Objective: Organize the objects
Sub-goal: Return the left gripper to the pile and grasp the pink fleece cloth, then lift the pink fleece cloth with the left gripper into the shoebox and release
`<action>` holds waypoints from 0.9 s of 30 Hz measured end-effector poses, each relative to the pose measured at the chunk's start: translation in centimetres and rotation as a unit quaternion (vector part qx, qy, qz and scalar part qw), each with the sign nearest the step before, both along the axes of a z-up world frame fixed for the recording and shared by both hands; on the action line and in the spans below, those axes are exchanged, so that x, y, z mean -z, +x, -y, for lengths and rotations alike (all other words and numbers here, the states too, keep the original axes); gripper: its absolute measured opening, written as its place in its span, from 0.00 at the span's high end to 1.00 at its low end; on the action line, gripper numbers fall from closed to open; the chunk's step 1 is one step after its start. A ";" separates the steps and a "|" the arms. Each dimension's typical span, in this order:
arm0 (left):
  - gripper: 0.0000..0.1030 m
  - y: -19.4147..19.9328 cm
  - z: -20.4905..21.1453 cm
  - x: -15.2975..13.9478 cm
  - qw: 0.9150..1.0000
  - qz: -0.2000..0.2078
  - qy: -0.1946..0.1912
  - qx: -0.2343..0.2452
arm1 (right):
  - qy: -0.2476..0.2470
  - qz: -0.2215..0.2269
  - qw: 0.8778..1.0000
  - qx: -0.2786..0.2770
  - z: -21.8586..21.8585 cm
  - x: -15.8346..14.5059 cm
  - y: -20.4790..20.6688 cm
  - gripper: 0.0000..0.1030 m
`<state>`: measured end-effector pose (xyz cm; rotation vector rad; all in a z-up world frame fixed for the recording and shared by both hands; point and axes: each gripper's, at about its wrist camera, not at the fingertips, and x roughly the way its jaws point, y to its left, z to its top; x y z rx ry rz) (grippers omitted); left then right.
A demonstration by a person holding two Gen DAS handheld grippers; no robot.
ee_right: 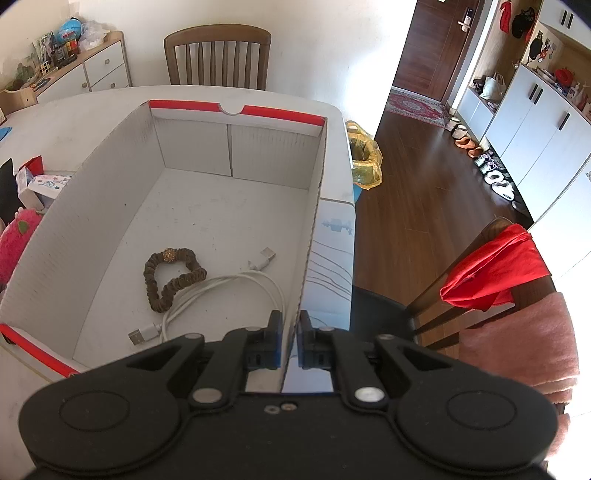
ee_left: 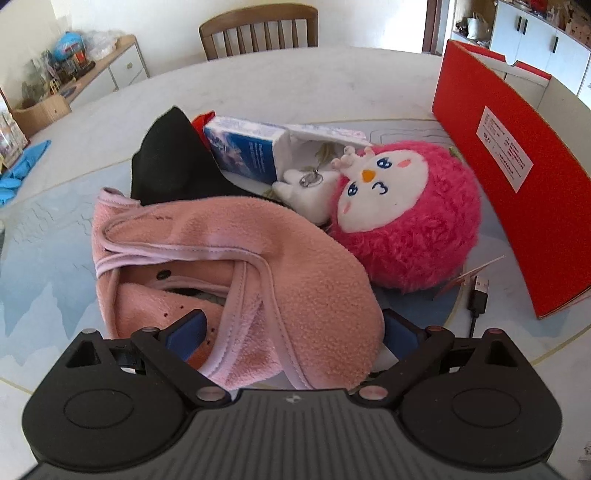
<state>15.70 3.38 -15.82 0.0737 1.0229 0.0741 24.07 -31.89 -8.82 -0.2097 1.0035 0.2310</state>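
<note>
A pink fleece garment (ee_left: pixel 236 258) lies crumpled on the table mat. My left gripper (ee_left: pixel 295 332) is low over it, open wide, with the fleece between its fingers. Behind it are a pink round plush (ee_left: pixel 413 229), a small white plush with a keyring (ee_left: pixel 314 195), a blue-and-white carton (ee_left: pixel 243 151) and a black cloth (ee_left: pixel 173 166). The red cardboard box (ee_left: pixel 498 166) stands to the right. My right gripper (ee_right: pixel 290 343) is shut on the box's right wall (ee_right: pixel 314 221). Inside the box lie a brown scrunchie (ee_right: pixel 173 277) and a white USB cable (ee_right: pixel 221 291).
A black USB cable (ee_left: pixel 478 299) lies between the plush and the box. Blue cloth (ee_left: pixel 22 166) sits at the table's left edge. Wooden chairs (ee_left: pixel 258 29) stand beyond the table. A chair with red cloth (ee_right: pixel 495 266) is right of the box, over the wooden floor.
</note>
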 end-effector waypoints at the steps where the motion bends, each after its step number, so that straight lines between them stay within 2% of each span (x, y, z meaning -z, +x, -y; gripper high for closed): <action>1: 0.03 0.0 0.1 -0.1 1.000 0.003 0.004 0.002 | 0.000 0.000 1.000 0.000 0.0 0.0 0.0 0.93; 4: 0.07 -0.2 0.0 -0.4 1.000 0.009 0.005 0.002 | 0.000 0.000 1.000 0.000 0.0 0.0 0.0 0.93; 6: 0.23 -0.3 -0.2 -0.7 1.000 0.011 -0.003 0.001 | 0.001 0.000 1.000 0.001 0.1 0.0 0.0 0.93; 7: 0.36 -0.3 -0.3 -0.9 1.000 0.009 -0.010 0.000 | 0.001 0.000 1.000 0.001 0.1 0.0 -0.1 0.93; 8: 0.44 -0.3 -0.4 -1.0 1.000 0.008 -0.017 -0.001 | 0.000 0.000 1.000 0.001 0.2 0.0 -0.1 0.93; 9: 0.47 -0.5 -0.6 -1.2 1.000 0.010 -0.024 -0.003 | 0.000 0.000 1.000 0.001 0.1 -0.1 -0.1 0.93; 11: 0.68 -0.7 -0.8 -1.6 0.999 0.015 -0.033 -0.004 | 0.001 0.000 1.000 0.001 0.2 -0.1 -0.1 0.93; 15: 0.81 -1.1 -1.1 -3.0 0.999 0.026 -0.028 -0.006 | 0.001 0.000 1.000 0.002 0.3 -0.1 -0.1 0.93; 18: 0.86 -1.0 -1.2 -4.2 1.000 0.020 -0.022 0.003 | 0.000 0.000 1.000 0.001 0.3 -0.1 -0.1 0.93; 23: 0.88 -0.6 -1.6 -7.0 0.999 0.024 -0.028 0.013 | -0.002 -0.001 1.000 0.001 0.2 0.0 0.0 0.94; 27: 0.89 -0.2 -2.1 -10.3 0.998 0.044 -0.038 0.026 | -0.002 -0.001 1.000 0.001 0.1 0.0 0.0 0.94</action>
